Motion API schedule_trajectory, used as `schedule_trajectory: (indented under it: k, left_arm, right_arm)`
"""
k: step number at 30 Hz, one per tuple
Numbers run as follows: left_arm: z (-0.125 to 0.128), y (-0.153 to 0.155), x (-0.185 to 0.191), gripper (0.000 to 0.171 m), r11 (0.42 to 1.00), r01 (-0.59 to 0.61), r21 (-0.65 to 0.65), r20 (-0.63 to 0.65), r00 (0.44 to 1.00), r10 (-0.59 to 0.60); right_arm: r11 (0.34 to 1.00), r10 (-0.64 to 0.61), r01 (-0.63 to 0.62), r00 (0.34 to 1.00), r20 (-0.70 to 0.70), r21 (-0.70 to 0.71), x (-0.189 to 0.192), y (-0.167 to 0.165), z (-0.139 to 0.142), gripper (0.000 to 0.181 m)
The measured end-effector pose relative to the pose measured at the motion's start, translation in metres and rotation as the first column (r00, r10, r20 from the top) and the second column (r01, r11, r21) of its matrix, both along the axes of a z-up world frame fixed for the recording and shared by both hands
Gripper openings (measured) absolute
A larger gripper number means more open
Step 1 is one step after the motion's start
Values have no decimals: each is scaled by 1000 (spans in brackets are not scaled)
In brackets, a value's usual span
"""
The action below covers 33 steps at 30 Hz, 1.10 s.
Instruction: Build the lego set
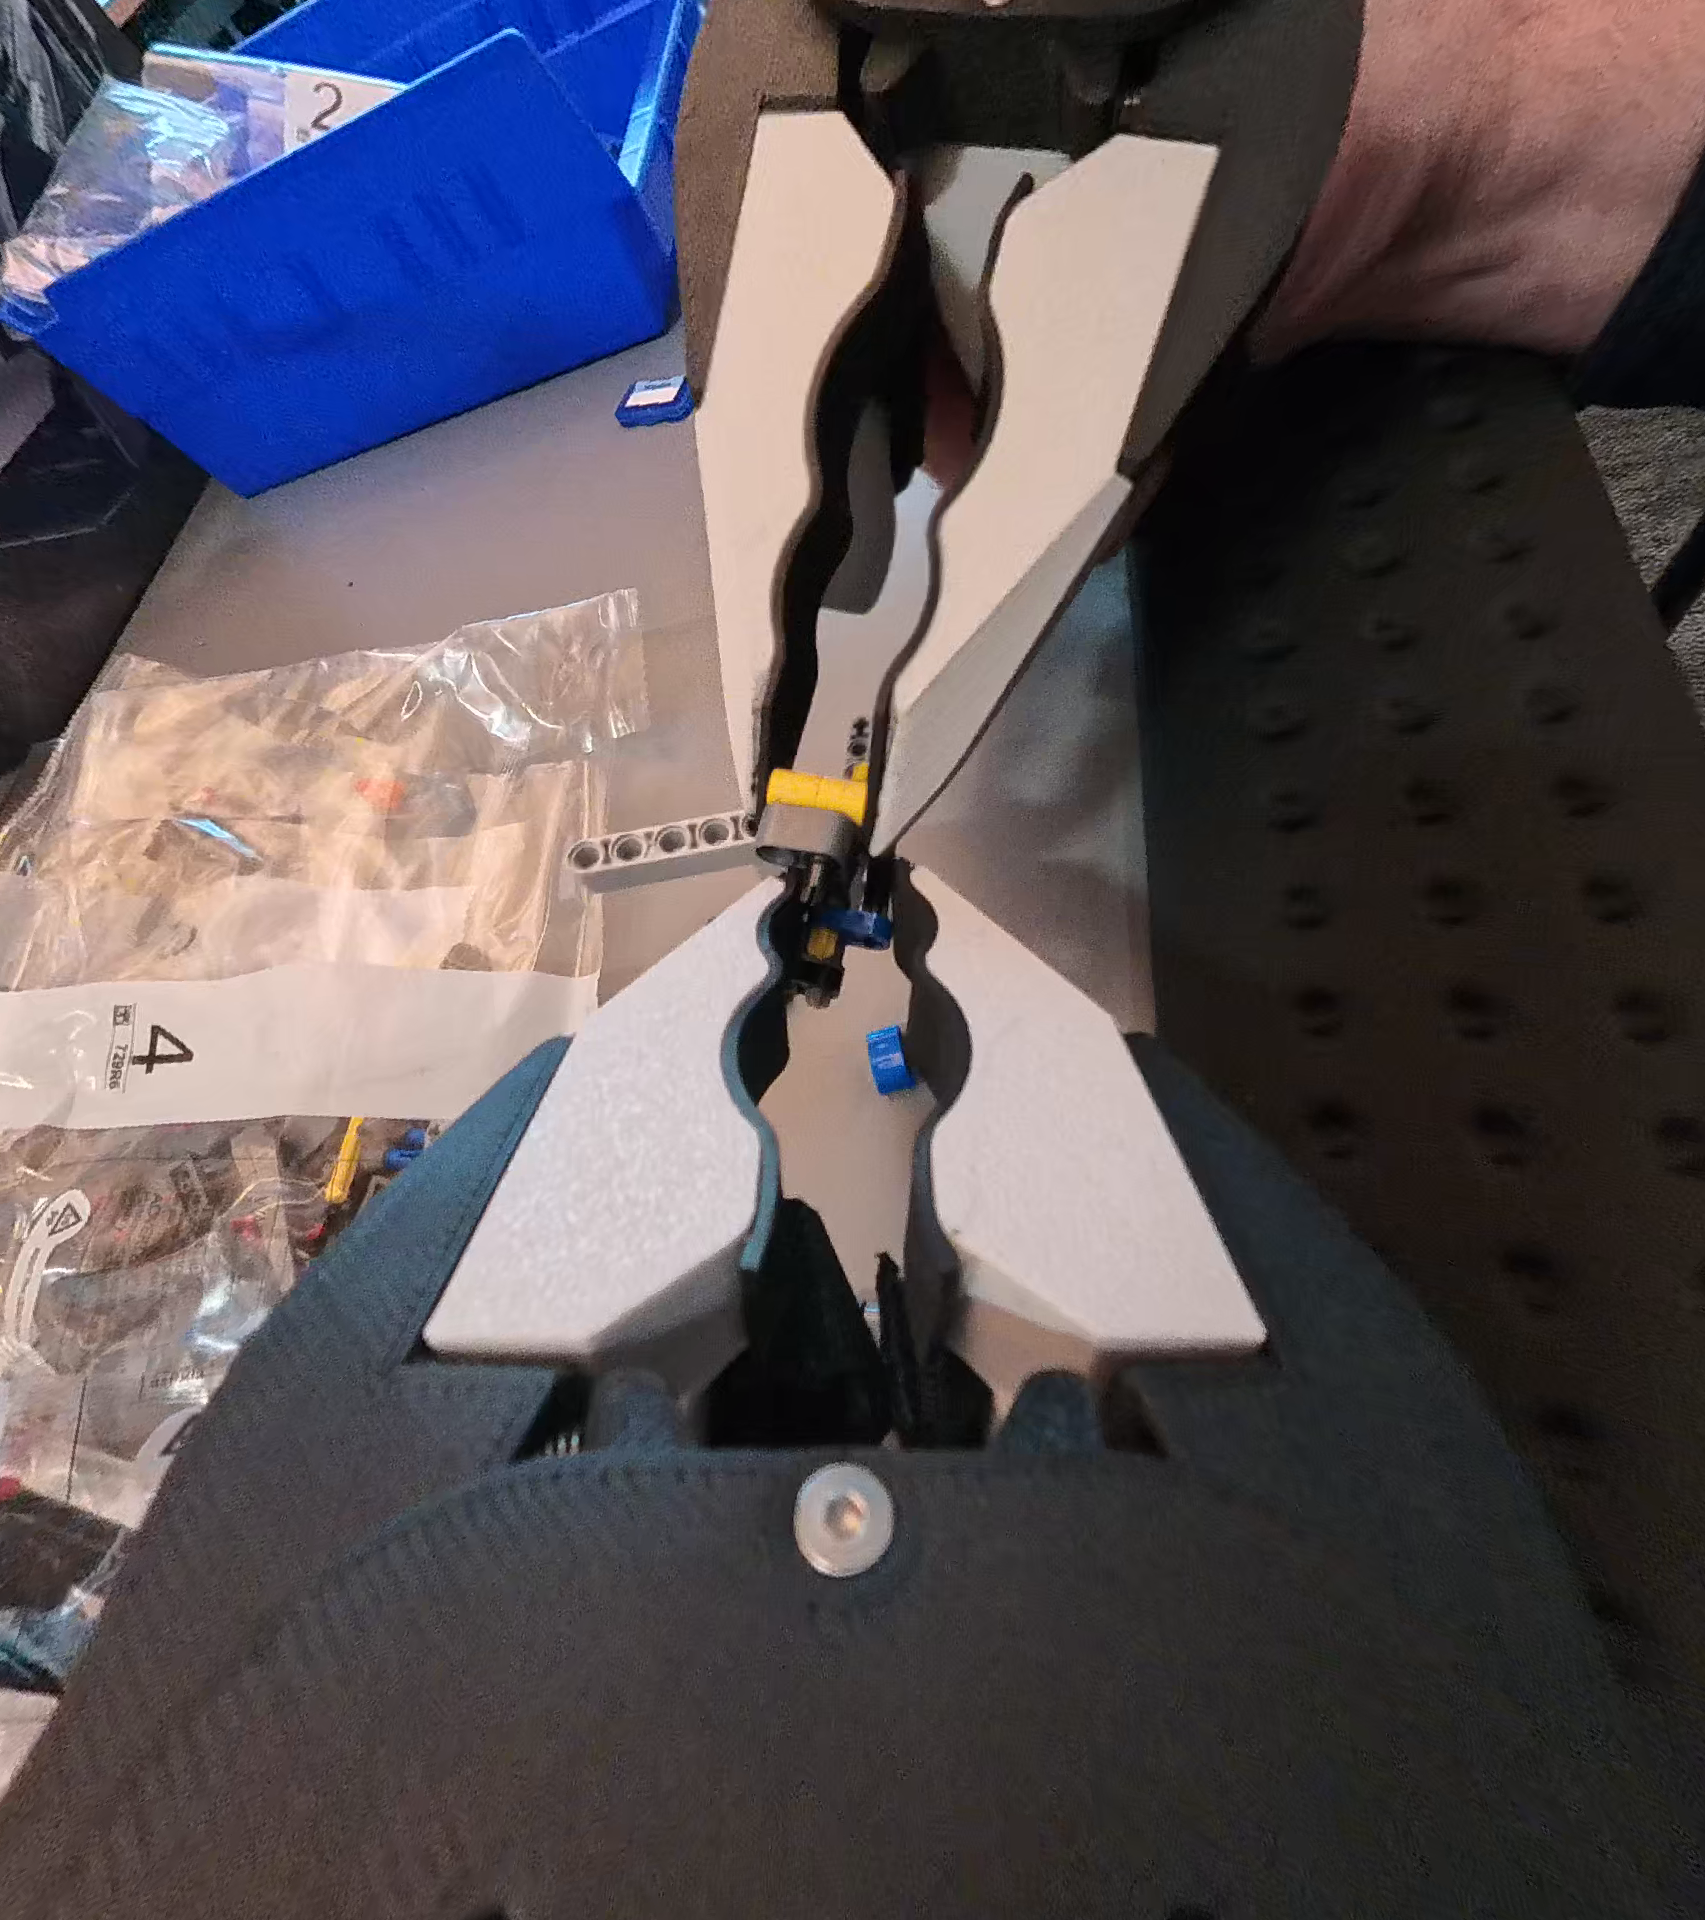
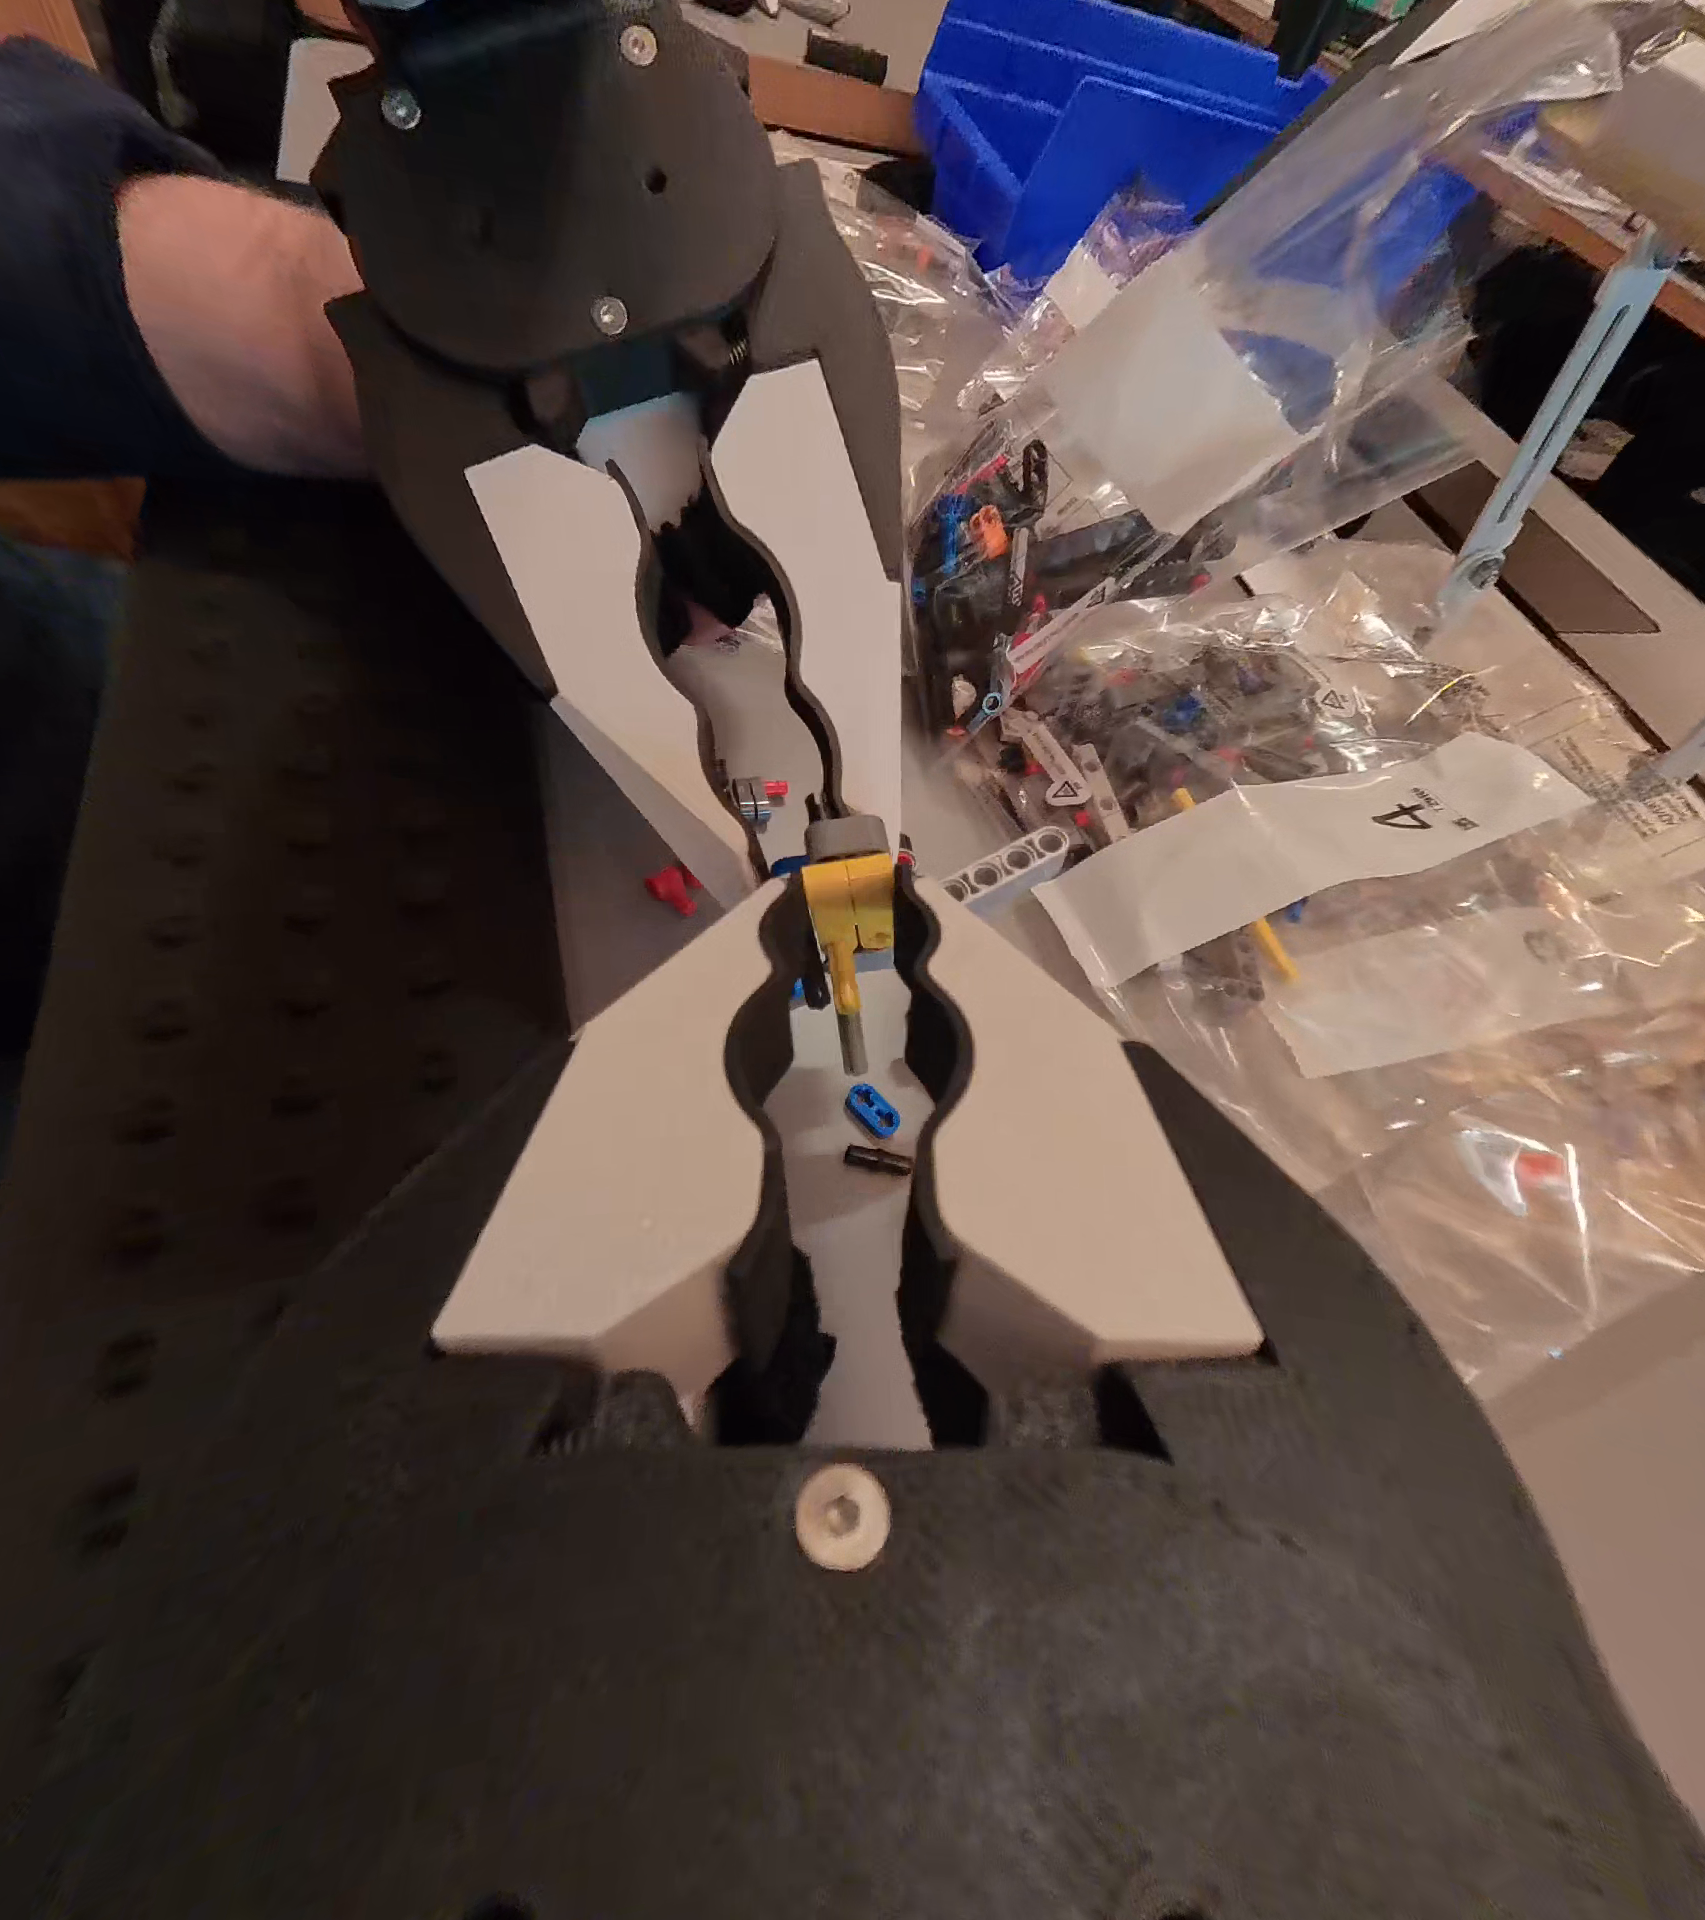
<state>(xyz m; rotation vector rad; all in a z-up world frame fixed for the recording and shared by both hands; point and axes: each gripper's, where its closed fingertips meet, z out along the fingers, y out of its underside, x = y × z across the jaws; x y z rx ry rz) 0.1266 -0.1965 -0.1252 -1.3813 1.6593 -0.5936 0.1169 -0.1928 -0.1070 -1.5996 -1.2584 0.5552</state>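
Observation:
A small lego assembly of a yellow connector, a grey bush and black and blue pins hangs above the grey table. My left gripper is shut on its black and blue end. My right gripper comes from the opposite side and is shut on the yellow connector. In the right wrist view, my right gripper clamps the yellow connector, which has a grey axle pointing back. The left gripper meets it tip to tip at the grey bush.
Loose on the table are a blue piece, a black pin, a grey holed beam and a red piece. Clear bags of parts lie beside them. Blue bins stand behind. A black perforated surface borders the table. Less than 4 cm separates the two grippers' tips. My left tips are roughly 6 cm from the blue piece.

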Motion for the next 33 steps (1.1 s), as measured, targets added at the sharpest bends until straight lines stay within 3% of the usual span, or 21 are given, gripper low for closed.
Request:
schedule_trajectory:
  k: [8,12,17,20,26,31,33]
  left_arm:
    - [19,-6,1,16,998,26,60,84,996,-31]
    - [29,-7,1,16,997,22,77,134,990,-33]
    - [34,-1,-4,35,1000,1,24,166,986,-5]
    - [28,0,-1,41,996,-17,92,121,993,5]
    - [22,5,0,16,987,-43,156,82,996,30]
    - [23,4,0,14,998,-38,53,108,994,32]
    - [24,4,-1,11,999,-32,-39,127,991,37]
  right_arm:
    - [999,30,-34,994,-106,-35,7,-7,15,14]
    - [999,41,-38,988,-147,19,13,-9,25,13]
    - [999,16,-26,977,-213,-42,22,-5,29,13]
    - [993,26,-54,968,-251,-104,20,-5,29,14]
    - [972,53,-122,947,-316,-202,18,-9,29,14]
    - [985,26,-79,945,-325,-152,20,-4,34,15]
    - [995,13,-42,955,-297,-90,20,-2,35,32]
